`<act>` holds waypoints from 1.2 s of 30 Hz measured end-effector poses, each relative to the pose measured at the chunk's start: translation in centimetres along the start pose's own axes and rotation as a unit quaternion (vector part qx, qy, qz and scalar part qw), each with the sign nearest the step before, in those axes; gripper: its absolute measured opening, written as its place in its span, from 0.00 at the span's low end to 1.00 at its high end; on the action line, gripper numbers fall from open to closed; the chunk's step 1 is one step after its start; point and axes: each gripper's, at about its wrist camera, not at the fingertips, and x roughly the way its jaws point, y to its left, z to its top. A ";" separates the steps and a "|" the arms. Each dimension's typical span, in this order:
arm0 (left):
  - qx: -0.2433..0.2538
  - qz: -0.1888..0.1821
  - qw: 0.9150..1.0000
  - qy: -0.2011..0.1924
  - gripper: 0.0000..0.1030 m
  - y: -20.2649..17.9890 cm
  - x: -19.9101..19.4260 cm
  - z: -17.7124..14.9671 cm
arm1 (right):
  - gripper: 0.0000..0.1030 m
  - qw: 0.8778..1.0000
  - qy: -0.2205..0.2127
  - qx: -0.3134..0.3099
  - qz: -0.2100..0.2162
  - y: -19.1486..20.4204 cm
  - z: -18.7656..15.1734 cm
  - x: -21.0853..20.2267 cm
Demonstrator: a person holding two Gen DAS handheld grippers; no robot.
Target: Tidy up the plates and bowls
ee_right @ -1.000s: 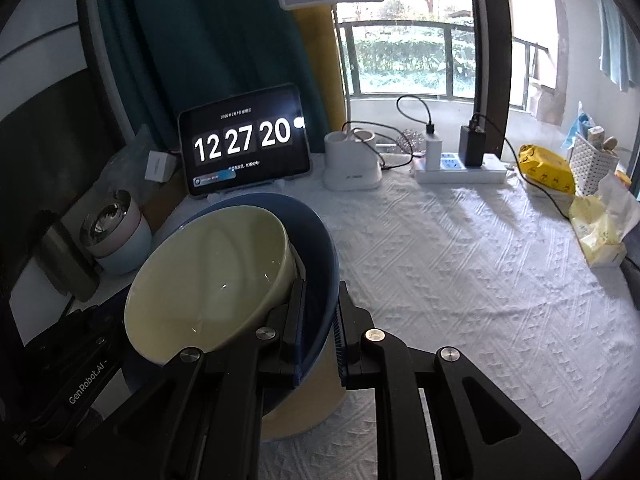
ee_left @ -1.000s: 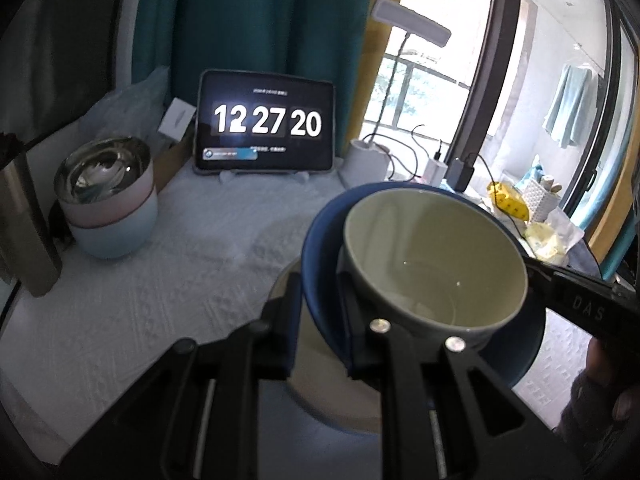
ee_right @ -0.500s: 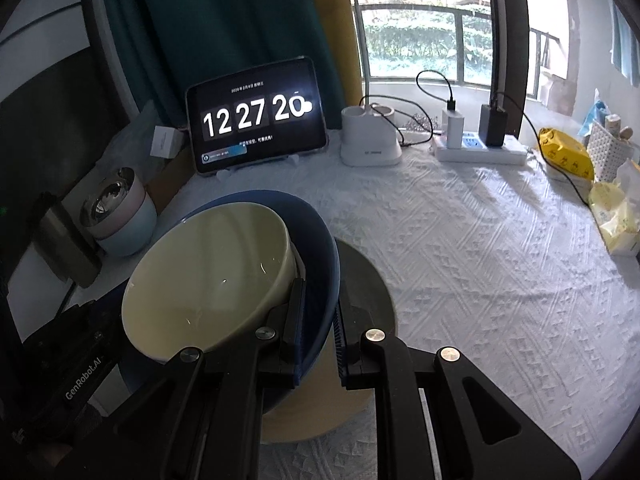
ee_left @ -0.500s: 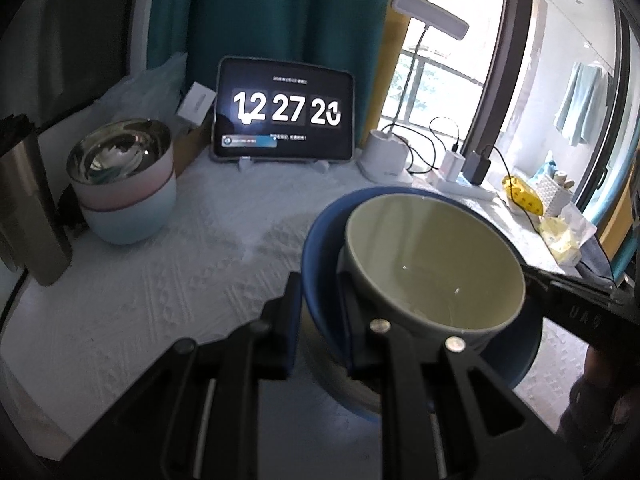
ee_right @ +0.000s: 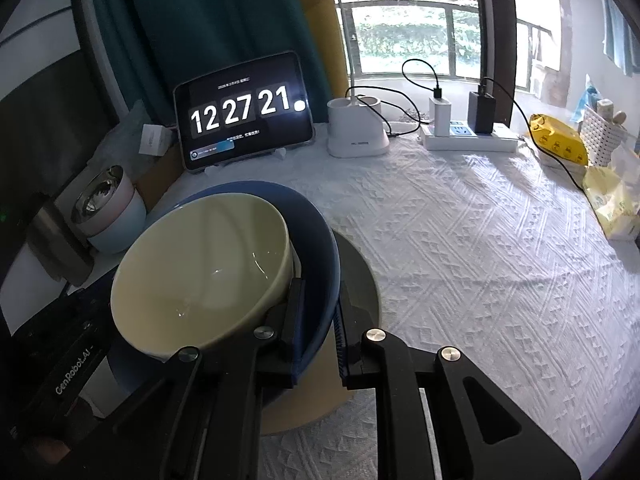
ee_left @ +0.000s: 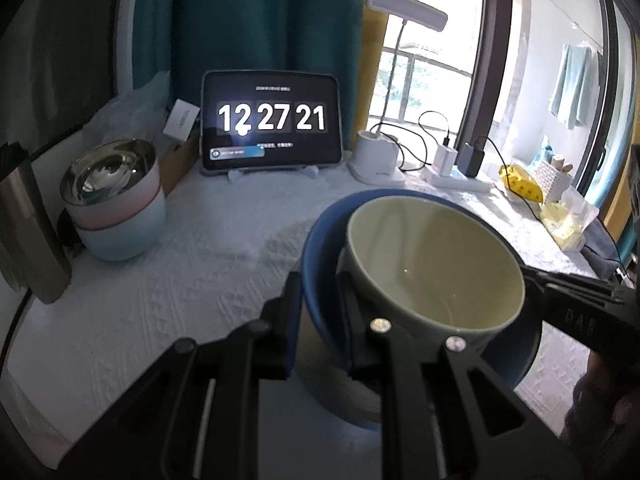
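I am pinching the blue bowl [ee_right: 316,240] by opposite rims, my left claw [ee_left: 316,296] and right claw [ee_right: 318,300] both clamped tight, the cream bowl [ee_right: 204,264] nested inside; the counter [ee_right: 480,260] is lying open rightward; since before, the stacked bowls [ee_left: 116,200] are sitting closer

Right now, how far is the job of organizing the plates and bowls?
Done: the cream bowl sits inside the blue bowl. In hand: left gripper and right gripper each clamp the blue bowl's rim above the tan plate. Left: setting it down; the stacked bowls remain apart.
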 end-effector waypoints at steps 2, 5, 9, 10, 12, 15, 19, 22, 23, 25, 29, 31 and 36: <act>0.004 0.003 1.000 -0.001 0.16 -0.3 0.0 0.0 | 0.15 1.000 0.000 -0.001 -0.001 -0.3 0.0 0.0; 0.011 0.009 1.000 -0.006 0.16 -0.8 0.0 -0.1 | 0.16 1.000 -0.001 0.000 0.000 -0.5 -0.1 -0.1; 0.017 0.015 1.000 -0.007 0.16 -1.0 0.0 -0.2 | 0.16 1.000 -0.003 -0.003 0.001 -0.6 -0.1 -0.1; 0.019 0.016 1.000 -0.007 0.17 -1.0 -0.1 -0.3 | 0.16 1.000 -0.004 -0.004 0.001 -0.6 -0.1 -0.1; 0.028 0.025 0.999 -0.009 0.17 -1.3 -0.1 -0.3 | 0.16 1.000 -0.004 -0.004 0.002 -0.6 -0.1 -0.1; 0.039 0.036 0.999 -0.011 0.18 -1.6 -0.1 -0.2 | 0.16 1.000 -0.004 -0.004 0.004 -0.7 0.0 0.0; 0.051 0.053 0.997 -0.017 0.20 -1.9 -0.2 -0.3 | 0.16 1.000 -0.005 -0.003 0.006 -0.8 -0.1 0.0; 0.050 0.054 0.997 -0.016 0.20 -1.7 -0.3 -0.1 | 0.16 1.000 -0.005 -0.009 -0.002 -0.6 0.0 -0.1; 0.050 0.053 0.997 -0.018 0.20 -1.8 -0.4 0.0 | 0.16 1.000 -0.004 -0.010 -0.004 -0.6 0.0 -0.1; 0.049 0.053 0.997 -0.020 0.20 -1.8 -0.7 0.1 | 0.17 1.000 -0.002 -0.010 -0.003 -0.6 0.0 -0.2; 0.037 0.045 0.998 -0.017 0.20 -1.5 -1.2 0.4 | 0.24 1.000 -0.011 -0.012 -0.010 -0.6 -0.2 -0.8; 0.035 0.044 0.998 -0.020 0.21 -1.5 -1.6 0.4 | 0.33 1.000 -0.018 -0.012 -0.017 -0.7 -0.2 -1.2; 0.039 0.046 0.998 -0.029 0.26 -1.9 -2.7 0.4 | 0.50 0.999 -0.041 -0.010 -0.028 -1.1 -0.3 -2.7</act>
